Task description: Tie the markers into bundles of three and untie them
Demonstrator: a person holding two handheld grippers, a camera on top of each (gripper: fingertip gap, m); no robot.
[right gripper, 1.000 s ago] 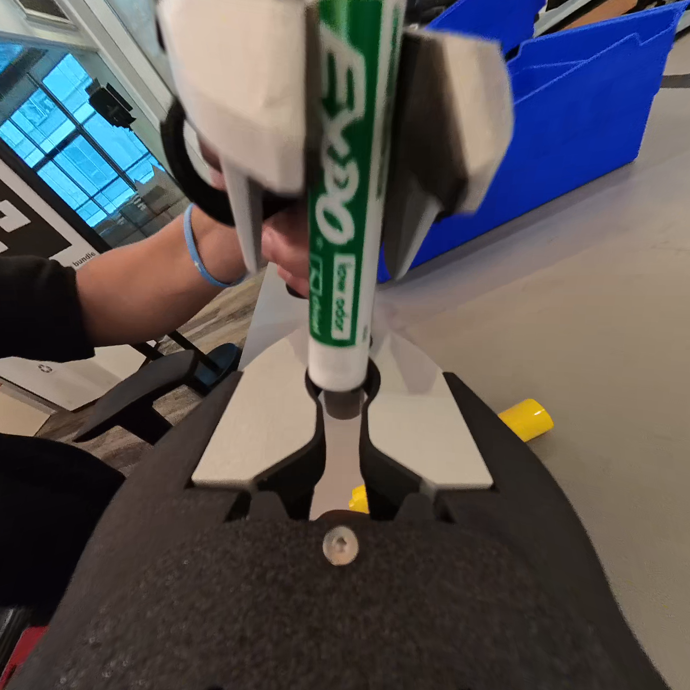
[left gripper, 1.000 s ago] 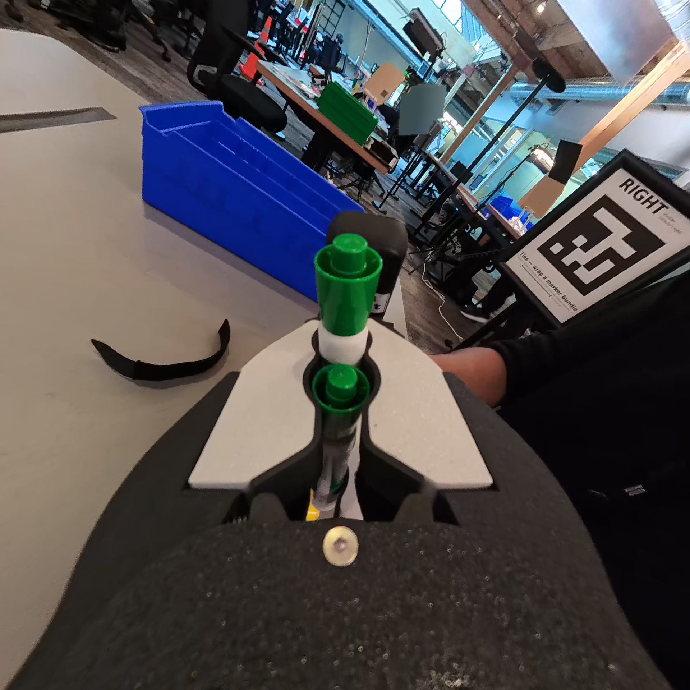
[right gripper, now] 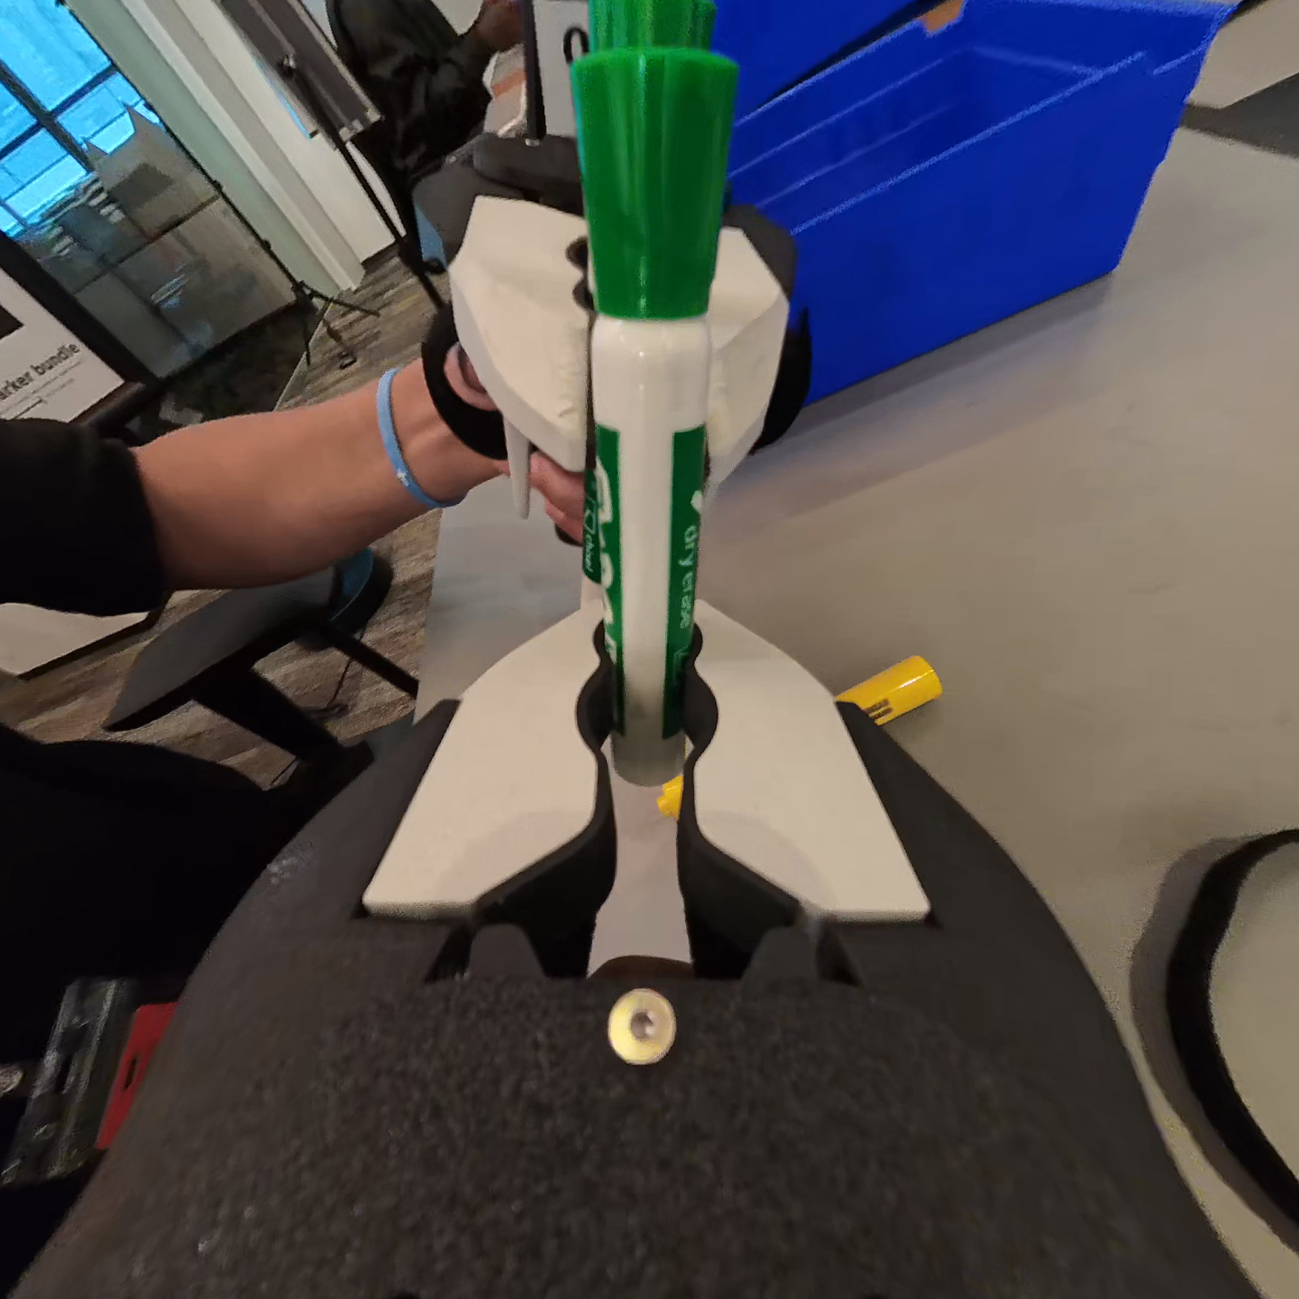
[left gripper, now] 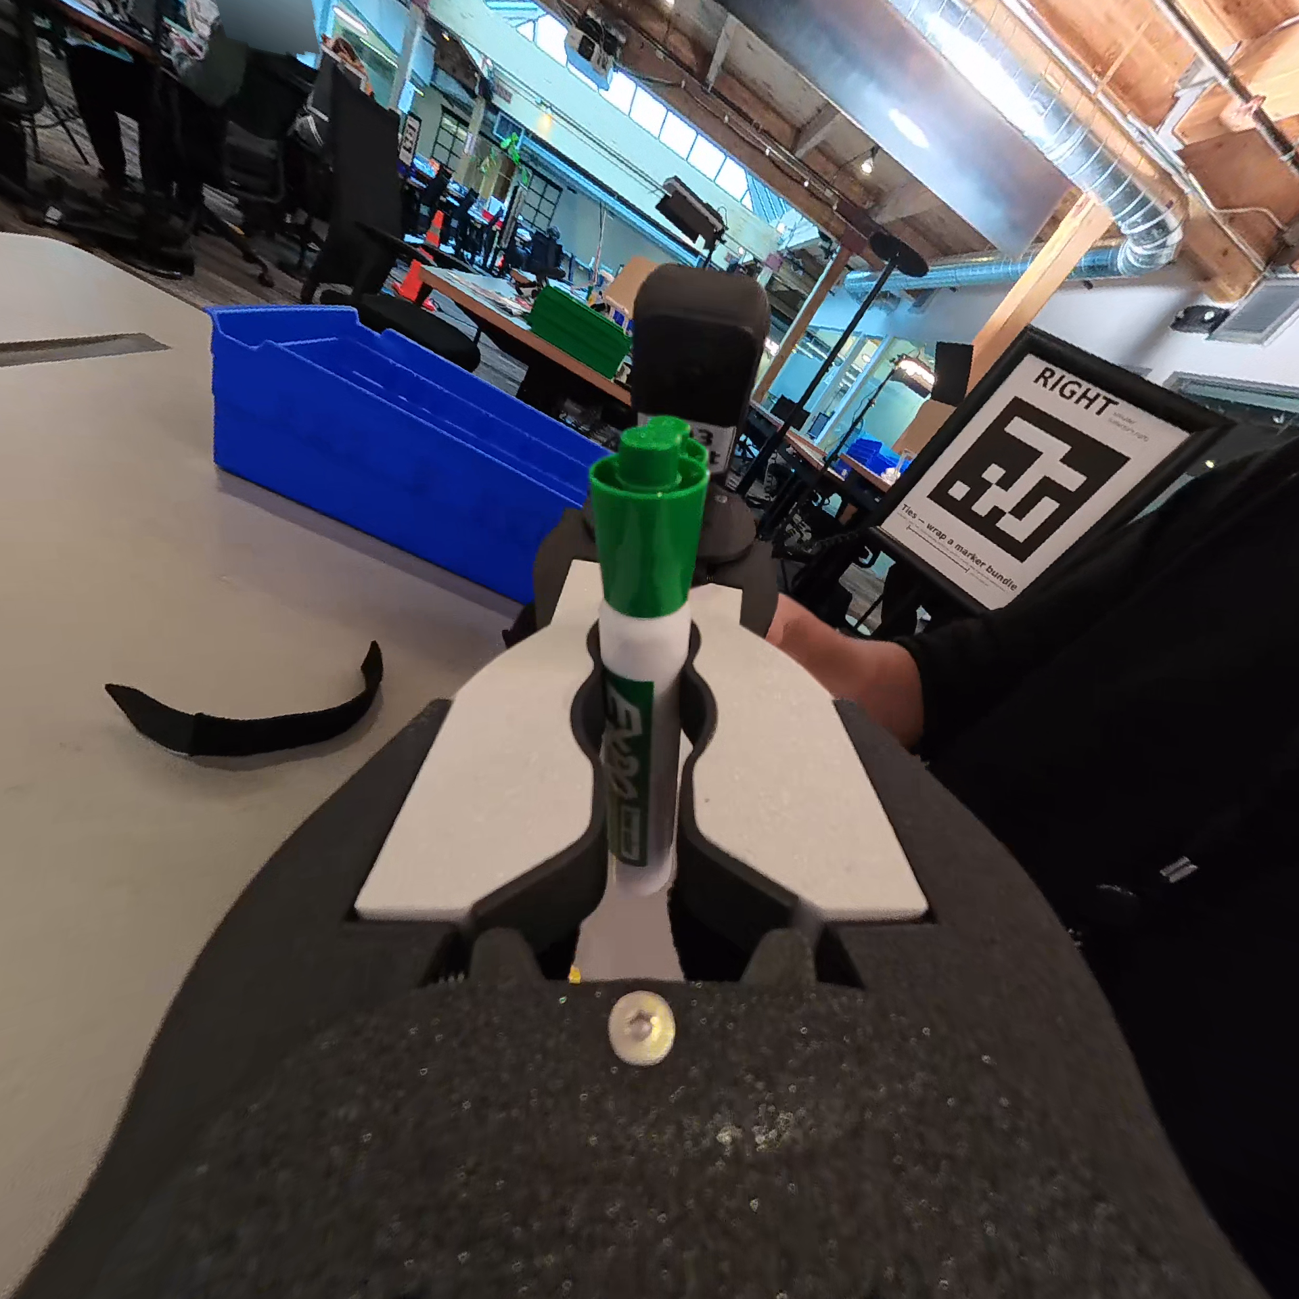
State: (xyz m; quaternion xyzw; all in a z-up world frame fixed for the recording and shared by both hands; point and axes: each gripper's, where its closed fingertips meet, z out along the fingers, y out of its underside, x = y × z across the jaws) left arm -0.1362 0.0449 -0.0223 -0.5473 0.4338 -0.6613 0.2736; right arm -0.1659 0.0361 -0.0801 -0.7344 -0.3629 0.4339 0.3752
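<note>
L gripper (left gripper: 643, 675): my jaws clamped on a green marker (left gripper: 643, 562), cap end pointing away from me, white barrel seated in the round notch btwn the pads. A 2nd green cap (left gripper: 671, 430) shows just behind the first, touching it; can't tell from this side what holds that one. R gripper (right gripper: 647, 668): jaws closed on the tail end of a green marker (right gripper: 647, 450) w/ white barrel, cap end up and away. In the R view the L gripper (right gripper: 611, 337) sits across from me, its white jaws around the same cluster of markers near the cap, a person's hand (right gripper: 492, 457) w/ a blue wristband (right gripper: 397, 450) on its handle. So both grippers meet on the green markers, held above the grey table (left gripper: 105, 562). Yellow marker (right gripper: 889, 692) lies flat on the table just R of my R jaws, partly hidden under them. Black strap (left gripper: 246, 717) lies loose and curved on the table to the L, well apart from the markers; another black strap loop (right gripper: 1209, 984) at R edge of R view. Blue bin (left gripper: 372, 436) stands on the table beyond. Framed sign w/ a black-white code square (left gripper: 1033, 478) at R.
</note>
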